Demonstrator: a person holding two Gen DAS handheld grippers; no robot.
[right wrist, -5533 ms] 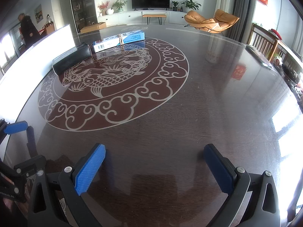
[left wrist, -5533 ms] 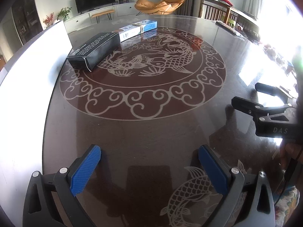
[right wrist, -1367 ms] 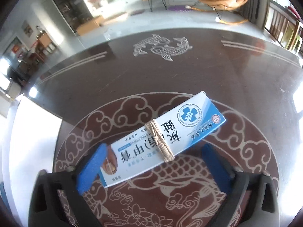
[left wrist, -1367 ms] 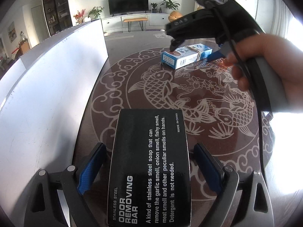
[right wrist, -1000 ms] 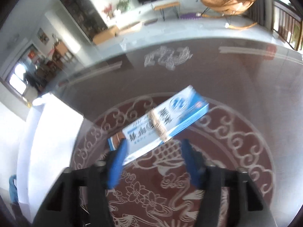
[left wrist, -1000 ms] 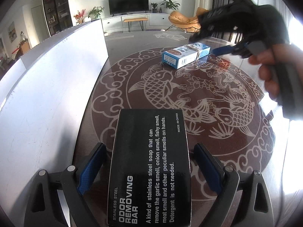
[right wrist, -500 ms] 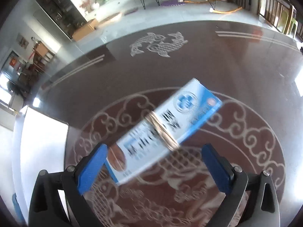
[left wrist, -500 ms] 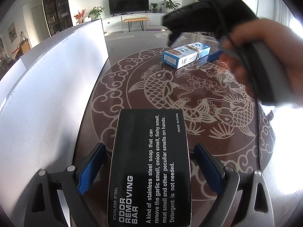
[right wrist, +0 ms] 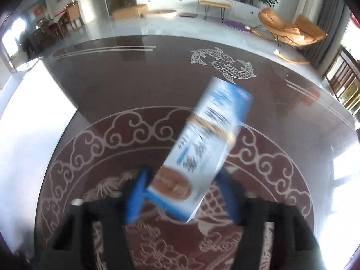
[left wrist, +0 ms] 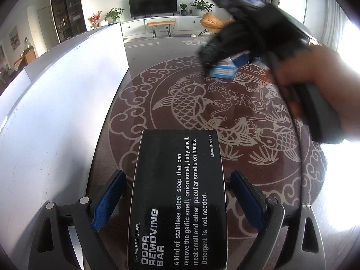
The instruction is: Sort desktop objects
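1. A dark, glossy round table (left wrist: 171, 51) etched with pale fish and cloud scrolls filled both views. A tall white panel (left wrist: 56, 103) stood along its edge at nine o'clock in the left wrist view.
2. A black rectangular cardboard box printed "Odor Removing Bar" (left wrist: 177, 200) lay flat on the table at six o'clock in the left wrist view. Its long axis ran straight ahead, from six toward twelve o'clock.
3. The left gripper (left wrist: 177, 204) straddled that box with its blue pads (left wrist: 105, 202) spread. A gap showed on each side, so nothing was pinched.
4. A long blue-and-white carton wrapped with a tan rubber band (right wrist: 202, 150) sat in the right wrist view, blurred. Its long axis ran from six o'clock up toward one o'clock, and its near end lay between the blue pads.
5. The right gripper (right wrist: 182, 195) was closing on that near end. The pads looked to be touching the carton's sides, though blur hid how firm the contact was.
6. By my reading, each hand was nearest its own box, and the right hand's pinch came first.
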